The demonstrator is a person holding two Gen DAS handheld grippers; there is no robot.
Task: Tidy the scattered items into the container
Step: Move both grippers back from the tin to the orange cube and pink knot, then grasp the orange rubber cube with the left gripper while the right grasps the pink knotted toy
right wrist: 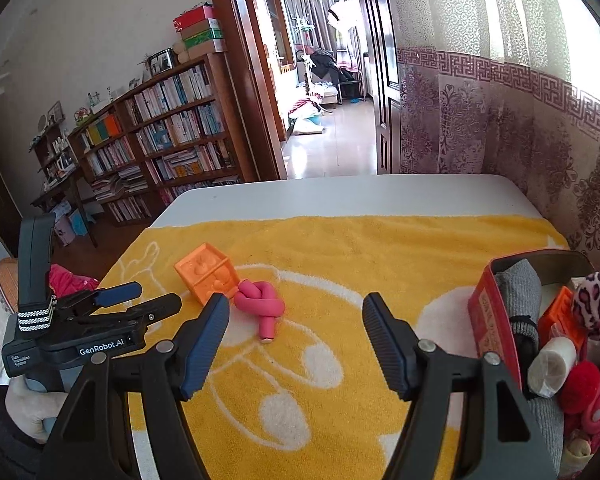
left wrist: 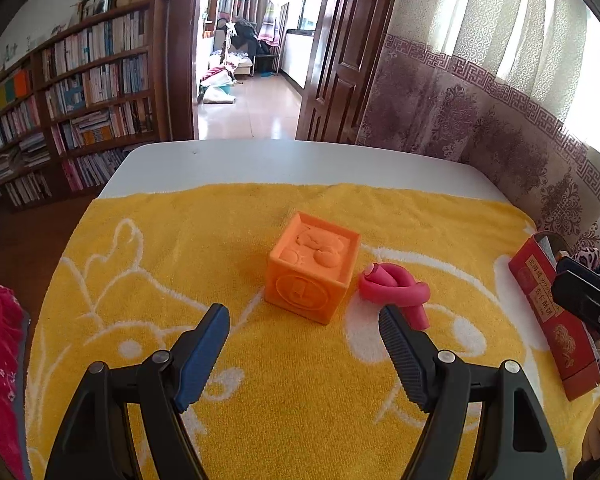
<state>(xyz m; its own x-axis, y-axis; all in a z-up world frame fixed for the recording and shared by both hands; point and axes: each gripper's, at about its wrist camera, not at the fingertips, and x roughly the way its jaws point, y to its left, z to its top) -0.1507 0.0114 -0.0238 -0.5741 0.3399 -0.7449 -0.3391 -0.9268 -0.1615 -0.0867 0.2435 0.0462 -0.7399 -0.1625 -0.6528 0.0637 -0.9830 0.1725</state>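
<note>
Both tongs, left (left wrist: pixel 304 330) and right (right wrist: pixel 296 322), released and empty. Better to straddle orange cube (left wrist: pixel 314 270) squarely, avoiding pink knot (left wrist: pixel 392 290), before carrying to red box (right wrist: pixel 496 320).

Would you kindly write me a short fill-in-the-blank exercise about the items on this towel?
1. The embossed orange soft cube sits on a ____ terry towel.
2. The pink foam tube beside the cube is tied into a ____.
3. The red rectangular tin already holds a ____-print plush item.

Missing words: yellow; knot; leopard
</note>
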